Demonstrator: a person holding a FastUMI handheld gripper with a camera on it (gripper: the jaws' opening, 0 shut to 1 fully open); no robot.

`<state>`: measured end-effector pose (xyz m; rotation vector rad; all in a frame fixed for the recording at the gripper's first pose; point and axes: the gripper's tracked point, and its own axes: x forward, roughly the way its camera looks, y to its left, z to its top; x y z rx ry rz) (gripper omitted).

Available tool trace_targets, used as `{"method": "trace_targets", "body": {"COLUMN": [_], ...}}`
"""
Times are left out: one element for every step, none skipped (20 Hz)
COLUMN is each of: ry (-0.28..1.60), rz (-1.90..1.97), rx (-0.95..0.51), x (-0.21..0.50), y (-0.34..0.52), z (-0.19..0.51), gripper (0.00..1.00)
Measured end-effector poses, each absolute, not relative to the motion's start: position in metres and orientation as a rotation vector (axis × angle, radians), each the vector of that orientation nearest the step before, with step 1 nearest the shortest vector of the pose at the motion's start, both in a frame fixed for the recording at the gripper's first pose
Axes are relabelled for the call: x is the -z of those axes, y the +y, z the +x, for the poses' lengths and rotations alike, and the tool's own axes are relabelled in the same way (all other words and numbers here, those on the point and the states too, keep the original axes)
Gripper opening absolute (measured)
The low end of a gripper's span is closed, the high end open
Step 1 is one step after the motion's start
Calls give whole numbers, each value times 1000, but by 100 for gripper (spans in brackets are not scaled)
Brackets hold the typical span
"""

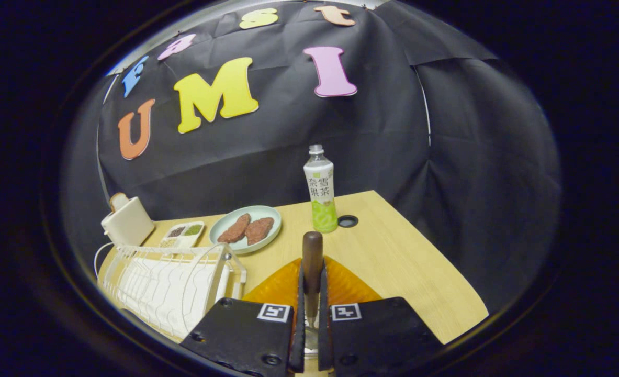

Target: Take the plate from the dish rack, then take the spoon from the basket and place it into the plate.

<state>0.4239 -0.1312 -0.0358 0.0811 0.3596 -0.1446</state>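
Spoon (pixel 312 262) first: it has a dark wooden handle that sticks straight up between the two fingers of the gripper (pixel 312 314). The fingers are squeezed close together, one on each side of the spoon, and both press on it. Lower down a bit of shiny metal shows in the thin gap between them. The bowl end of the spoon is hidden behind the fingers.

Just past the fingers, right under the spoon, lies an orange see-through plate (pixel 348 287) with little ridges. It sits flat on the wooden table (pixel 408 267). The white wire dish rack (pixel 173 285) stands beside it, and its slots look bare, so the orange plate seems to be the one taken out of the rack. No basket can be picked out.

Farther back on the table there is a pale green plate (pixel 267 212) with two brown meat patties (pixel 246 229) on it. Next to it is a small white tray (pixel 182 234) with four boxes of seeds or grains. A white toaster (pixel 128 221) with a slice of bread in it stands behind the rack. A tea bottle (pixel 320 188) with a green drink stands upright behind the spoon, near a round hole (pixel 348 221) in the table.

So the plate part looks done, and the spoon is already picked up. What is left is to lower the spoon onto the orange plate and let go.
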Motion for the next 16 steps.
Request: {"method": "trace_targets", "body": {"ry": [340,315,289,269,239,200,165,136,108,86,72,61,51,48,44,49], "rz": [77,70,58,44,32,27,20,9,-4,-19,-28,-40,-53,-70,-85,-99], "rx": [149,149,152,160,163,165,165,158,151,142,129,109,87,67,46,26], "x": [28,17,6,-5,-18,-33,-46,-58,-69,-78,-84,-88,-89,-87,-85,-80], "y": [-130,-128,-127,-125,-120,-115,-107,-98,-88,-77,-63,-48,-33,-18,-2,14], "z": [419,413,406,397,385,372,357,341,324,307,289,269,251,233,218,203], "gripper": [15,15,15,15,15,15,15,15,15,15,15,15,15,15,15,15]}}
